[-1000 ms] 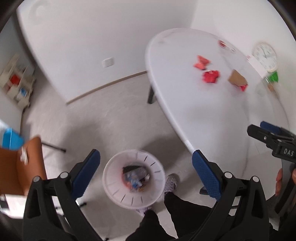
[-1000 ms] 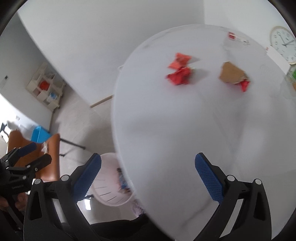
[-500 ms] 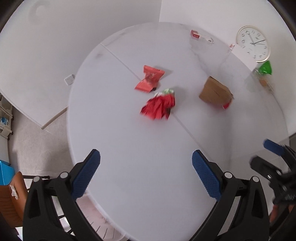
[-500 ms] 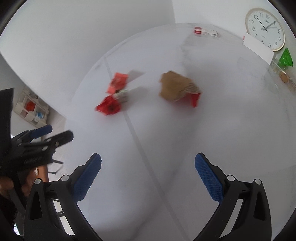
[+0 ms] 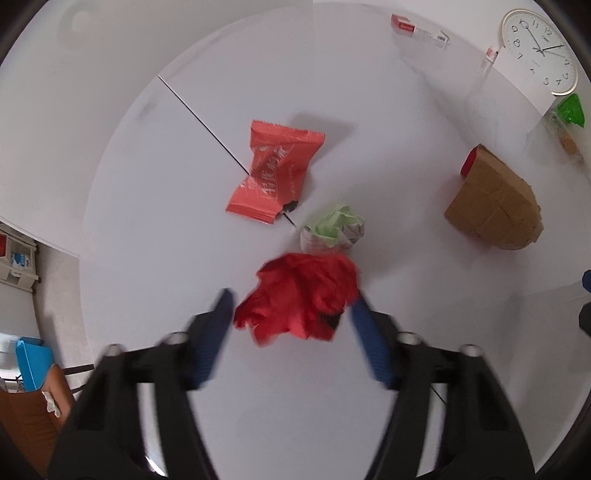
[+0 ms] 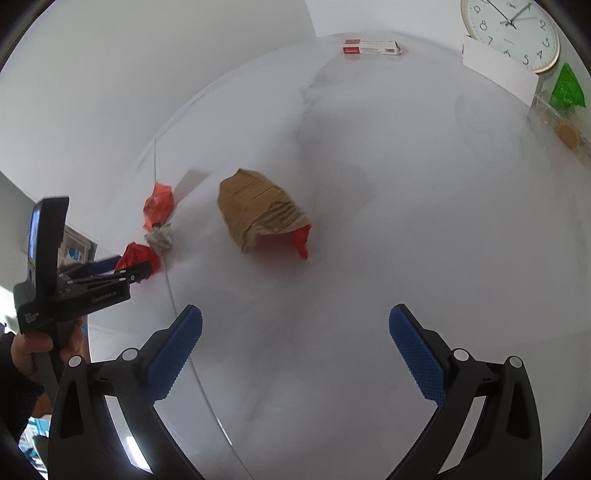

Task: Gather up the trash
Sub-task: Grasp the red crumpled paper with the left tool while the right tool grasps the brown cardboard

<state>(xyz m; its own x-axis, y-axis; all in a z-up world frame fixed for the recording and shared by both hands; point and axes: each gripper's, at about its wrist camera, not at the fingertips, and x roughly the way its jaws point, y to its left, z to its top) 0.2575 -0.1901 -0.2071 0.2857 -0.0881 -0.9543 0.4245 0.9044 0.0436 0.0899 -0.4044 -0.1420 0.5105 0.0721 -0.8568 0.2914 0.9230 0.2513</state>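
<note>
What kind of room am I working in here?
Probably a plain office or break room: a round white table strewn with wrappers, a wall clock leaning at its far edge, and a small shelf unit on the floor.

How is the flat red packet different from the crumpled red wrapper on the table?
The flat red packet lies smooth, with printed text; the crumpled red wrapper is a wrinkled ball. The packet lies free, farther away; the wrapper sits between the left gripper jaws, which have just been closing. Both are red.
</note>
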